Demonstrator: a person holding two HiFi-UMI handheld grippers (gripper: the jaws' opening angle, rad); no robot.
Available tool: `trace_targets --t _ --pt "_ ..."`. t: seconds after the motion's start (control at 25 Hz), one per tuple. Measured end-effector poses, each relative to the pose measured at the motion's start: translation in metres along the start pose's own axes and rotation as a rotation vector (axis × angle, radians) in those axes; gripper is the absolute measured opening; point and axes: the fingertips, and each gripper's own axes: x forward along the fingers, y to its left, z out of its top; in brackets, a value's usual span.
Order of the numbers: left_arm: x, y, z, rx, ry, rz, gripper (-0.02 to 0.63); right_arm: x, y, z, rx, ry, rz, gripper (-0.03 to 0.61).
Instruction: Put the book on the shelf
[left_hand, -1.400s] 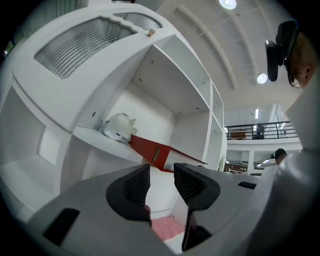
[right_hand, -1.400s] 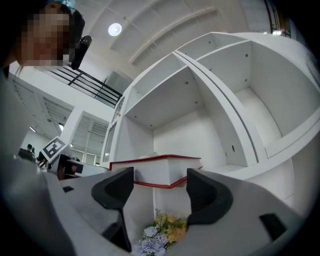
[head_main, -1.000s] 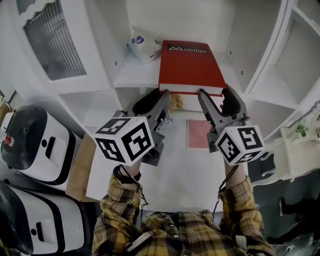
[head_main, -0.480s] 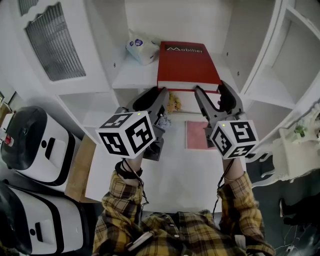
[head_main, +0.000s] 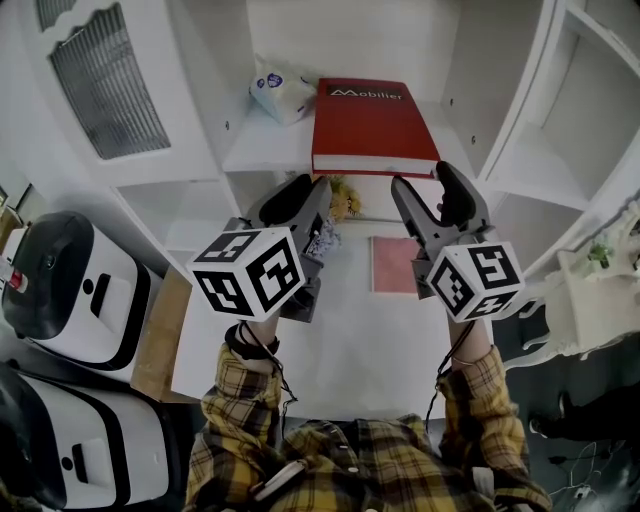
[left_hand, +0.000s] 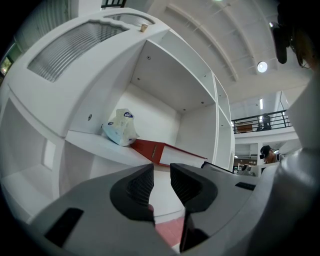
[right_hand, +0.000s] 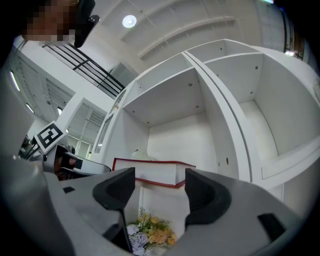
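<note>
The red book (head_main: 372, 125) lies flat on the white shelf board (head_main: 265, 150), cover up, its pale page edge facing me. It also shows in the left gripper view as the red book (left_hand: 150, 150) and in the right gripper view as the book (right_hand: 150, 172). My left gripper (head_main: 305, 195) hovers just in front of the book's left corner; its jaws (left_hand: 161, 172) keep a narrow gap with nothing in it. My right gripper (head_main: 428, 190) stands wide open before the right corner, and its jaws (right_hand: 160, 182) are empty. Neither gripper touches the book.
A white printed pouch (head_main: 280, 88) sits on the same shelf left of the book. A small bunch of flowers (head_main: 343, 200) stands in the compartment below. A pink sheet (head_main: 392, 265) lies on the white table. Two white appliances (head_main: 60, 290) stand at the left.
The book lies a little deeper on the shelf than a second ago. Both grippers' tips, then at its front edge, now stand clear of it.
</note>
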Motion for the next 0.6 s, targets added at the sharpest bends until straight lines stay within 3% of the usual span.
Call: trace_targets --t 0.32,0.6 --pt "-0.021 -0.025 -0.016 0.062 0.0 -0.058 0.117 -0.032 0.027 0.002 0.02 0.002 0.071 0.308" --pt "-0.036 -0.049 -0.052 0.112 0.028 -0.089 0.109 -0.063 0.056 -0.023 0.087 0.055 0.138 0.299"
